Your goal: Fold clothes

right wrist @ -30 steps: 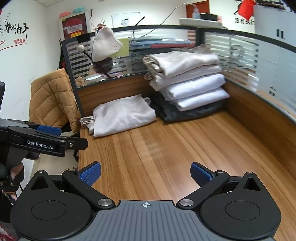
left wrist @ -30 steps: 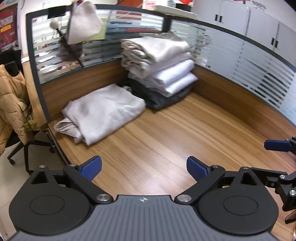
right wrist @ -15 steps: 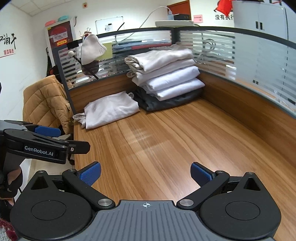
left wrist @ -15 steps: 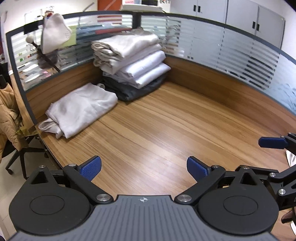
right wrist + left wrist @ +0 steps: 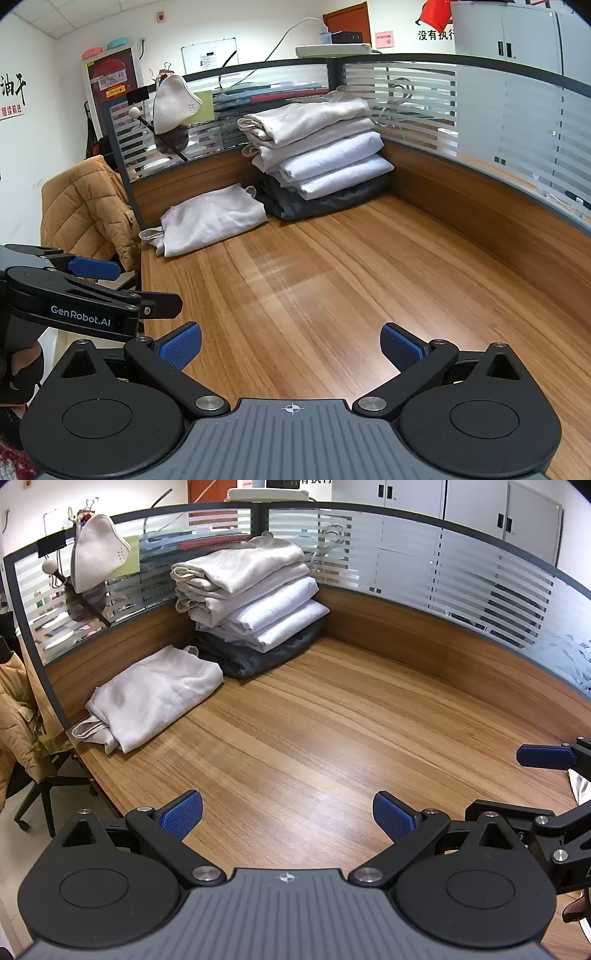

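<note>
Near: left gripper (image 5: 288,814) & right gripper (image 5: 291,345) both spread wide, holding nothing, over bare desk (image 5: 314,746). Far: one folded cloth (image 5: 155,698) by the back wall, next to a tall pile (image 5: 251,598). Looks like between items. Next: get a new one, maybe the white bit (image 5: 580,782) at right edge.
</note>
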`<state>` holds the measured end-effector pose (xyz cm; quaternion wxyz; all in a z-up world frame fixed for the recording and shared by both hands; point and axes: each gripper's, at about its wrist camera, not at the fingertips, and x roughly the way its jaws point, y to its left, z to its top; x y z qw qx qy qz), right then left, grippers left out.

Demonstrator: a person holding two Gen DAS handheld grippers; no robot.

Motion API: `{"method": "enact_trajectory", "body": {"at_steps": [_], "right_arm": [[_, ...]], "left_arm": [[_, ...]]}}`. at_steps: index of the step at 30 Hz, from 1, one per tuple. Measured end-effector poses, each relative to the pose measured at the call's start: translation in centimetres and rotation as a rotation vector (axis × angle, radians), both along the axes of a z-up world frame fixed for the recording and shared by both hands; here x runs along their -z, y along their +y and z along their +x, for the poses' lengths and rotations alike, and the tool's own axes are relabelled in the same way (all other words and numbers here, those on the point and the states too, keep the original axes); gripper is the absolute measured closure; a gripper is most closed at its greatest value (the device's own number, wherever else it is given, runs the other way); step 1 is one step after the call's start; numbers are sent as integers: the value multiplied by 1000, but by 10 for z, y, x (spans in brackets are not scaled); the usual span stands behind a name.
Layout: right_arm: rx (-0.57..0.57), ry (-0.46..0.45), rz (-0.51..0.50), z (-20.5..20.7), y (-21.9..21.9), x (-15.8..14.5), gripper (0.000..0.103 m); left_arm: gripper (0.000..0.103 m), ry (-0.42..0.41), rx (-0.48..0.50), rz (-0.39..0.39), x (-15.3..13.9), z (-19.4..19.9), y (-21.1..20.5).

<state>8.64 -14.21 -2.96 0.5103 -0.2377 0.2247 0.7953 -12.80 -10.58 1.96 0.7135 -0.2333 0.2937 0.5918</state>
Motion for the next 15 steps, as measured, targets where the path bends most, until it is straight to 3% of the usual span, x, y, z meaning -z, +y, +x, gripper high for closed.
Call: {"method": "enact_trajectory", "body": {"at_steps": [15], "right_arm": [[-1,2,-4,-4,1,0,0]], "left_arm": [[3,12,-32,-14,3,-6,-1]]}}
